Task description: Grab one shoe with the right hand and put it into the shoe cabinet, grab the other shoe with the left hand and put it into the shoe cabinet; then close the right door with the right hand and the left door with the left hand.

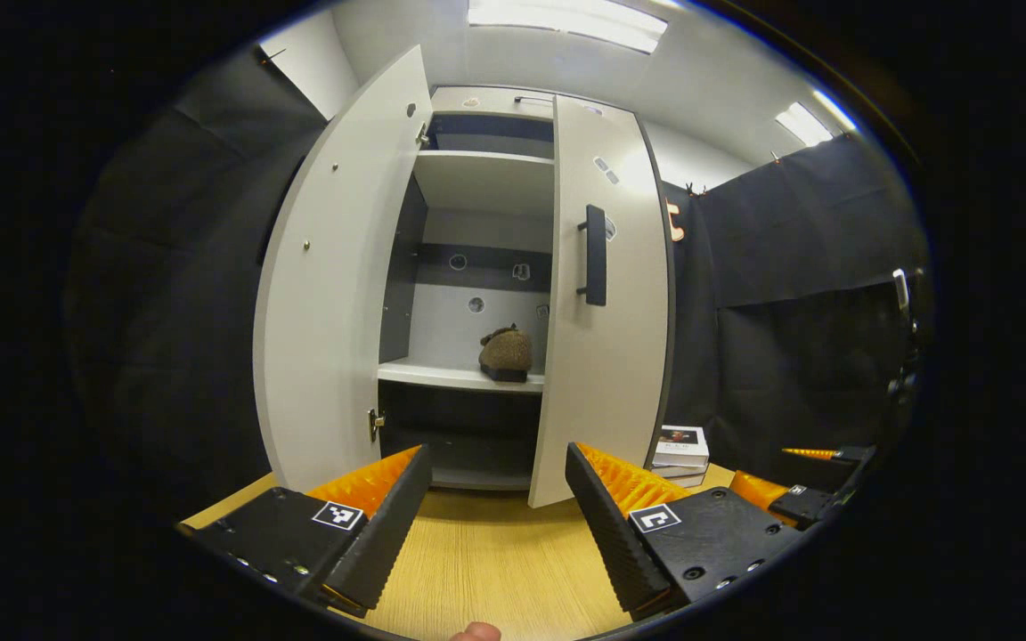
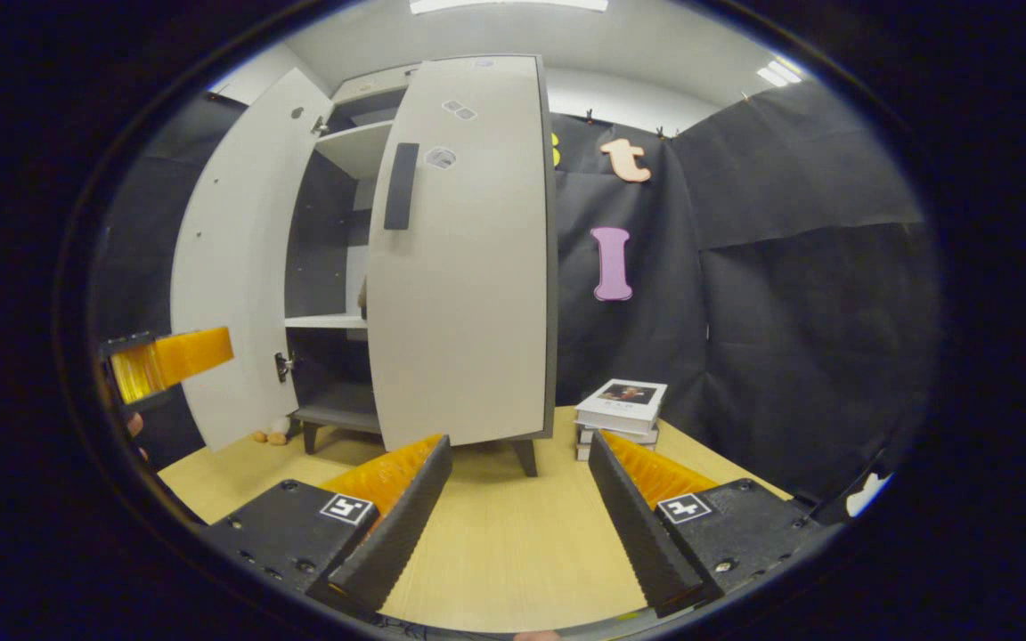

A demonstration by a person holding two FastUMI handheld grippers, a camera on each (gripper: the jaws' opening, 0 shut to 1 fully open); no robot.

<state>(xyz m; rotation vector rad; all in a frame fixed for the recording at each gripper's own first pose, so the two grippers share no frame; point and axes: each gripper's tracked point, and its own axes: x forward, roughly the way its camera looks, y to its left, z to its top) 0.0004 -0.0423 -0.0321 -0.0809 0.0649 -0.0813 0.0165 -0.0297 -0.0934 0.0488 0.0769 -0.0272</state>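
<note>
A brown shoe (image 1: 506, 352) rests on the white middle shelf (image 1: 442, 376) of the shoe cabinet, toe toward me. The left door (image 1: 335, 285) stands wide open. The right door (image 1: 606, 312), with its black handle (image 1: 595, 255), is swung most of the way across the front, leaving a gap. My left gripper (image 1: 497, 525) is open and holds nothing, low over the wooden table in front of the cabinet. In the right gripper view the right door (image 2: 464, 258) stands ahead of my open, unladen right gripper (image 2: 517, 525). The left gripper's orange finger (image 2: 170, 361) shows at the left edge.
A stack of books (image 2: 622, 409) lies on the wooden table (image 2: 513, 552) to the right of the cabinet, against the black cloth wall. Small pale objects (image 2: 271, 434) lie by the cabinet's front left leg. The right gripper (image 1: 811, 485) sits at the left gripper view's far right.
</note>
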